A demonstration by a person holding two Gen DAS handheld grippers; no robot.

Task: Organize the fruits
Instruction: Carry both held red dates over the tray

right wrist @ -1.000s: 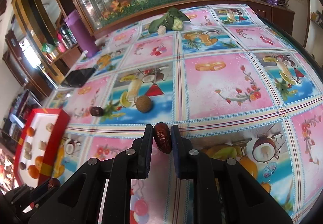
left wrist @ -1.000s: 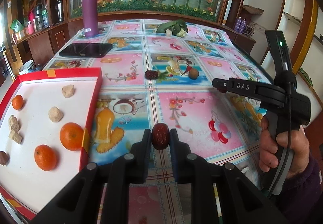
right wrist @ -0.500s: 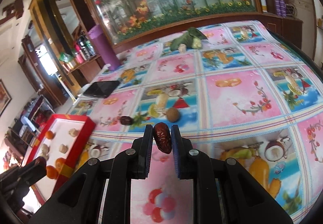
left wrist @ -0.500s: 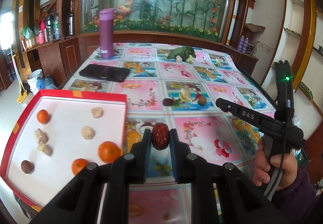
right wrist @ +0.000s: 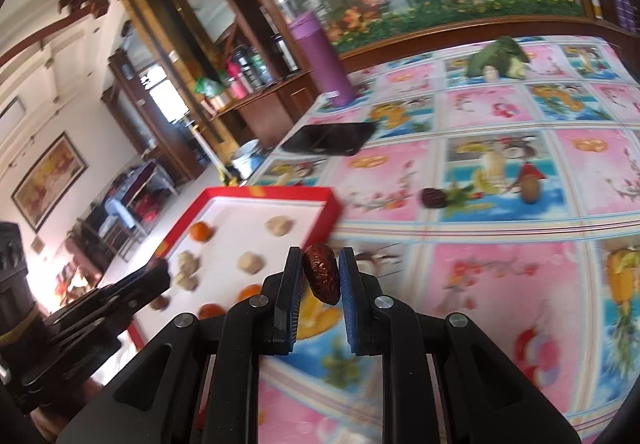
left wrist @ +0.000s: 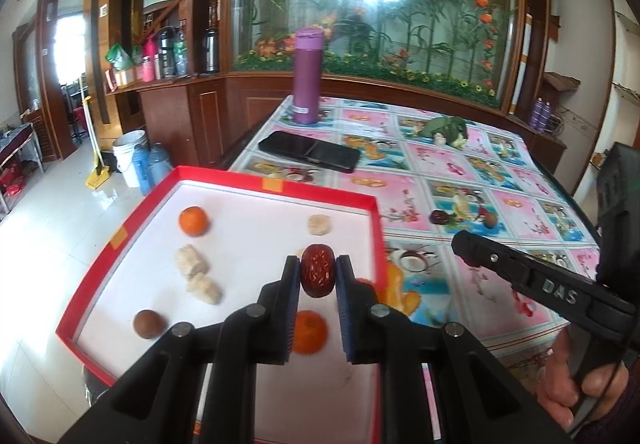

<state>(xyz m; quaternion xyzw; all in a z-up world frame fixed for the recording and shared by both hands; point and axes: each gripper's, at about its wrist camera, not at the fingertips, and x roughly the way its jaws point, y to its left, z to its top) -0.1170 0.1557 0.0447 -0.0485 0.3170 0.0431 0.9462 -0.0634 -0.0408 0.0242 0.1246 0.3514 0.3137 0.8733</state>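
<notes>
**A:** Why are both of your grippers clamped so narrow?

**B:** Each pinches a red date; my left gripper [left wrist: 317,276] holds one date [left wrist: 317,271] upright over the red tray [left wrist: 280,192], so I judge it can drop among the oranges [left wrist: 193,220] and pale pieces [left wrist: 192,261]; my right gripper [right wrist: 320,276] grips a second date [right wrist: 322,278] above the tablecloth [right wrist: 500,284], just beside the tray's edge.

**A:** What is left out?

**B:** Another date [right wrist: 434,198] and a small brown fruit [right wrist: 531,188] lie on the cloth, well apart from the tray.
</notes>
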